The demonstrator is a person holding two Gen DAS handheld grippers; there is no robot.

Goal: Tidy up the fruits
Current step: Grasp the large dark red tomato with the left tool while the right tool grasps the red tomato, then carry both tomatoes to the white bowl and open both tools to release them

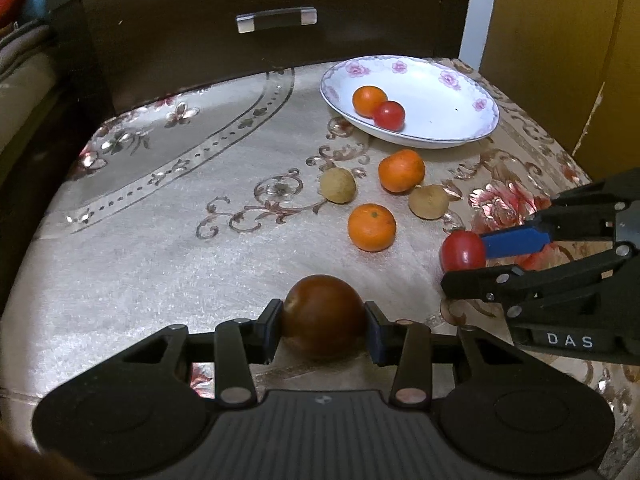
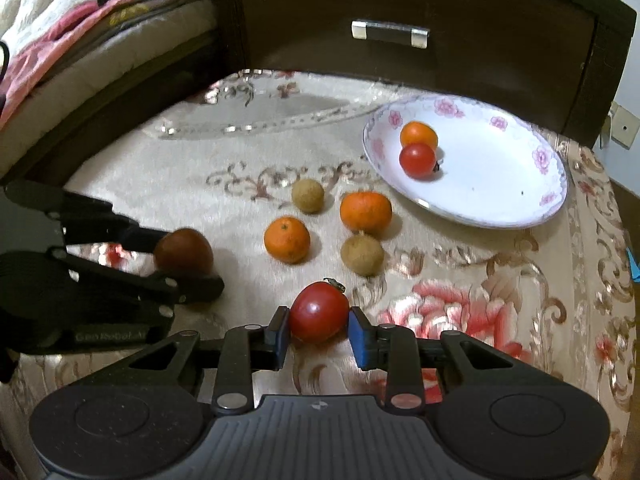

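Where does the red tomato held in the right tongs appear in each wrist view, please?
Left wrist view: red tomato at the right edge, between the right tongs.
Right wrist view: bottom centre, between those tongs' blue pads.
Shared landmark: the floral plate beyond the loose fruit.

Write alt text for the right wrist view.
The right claw grips a red tomato over a floral tablecloth; the left claw grips a dark brown fruit. Two oranges and two tan fruits lie loose beside a white plate holding an orange and a tomato.
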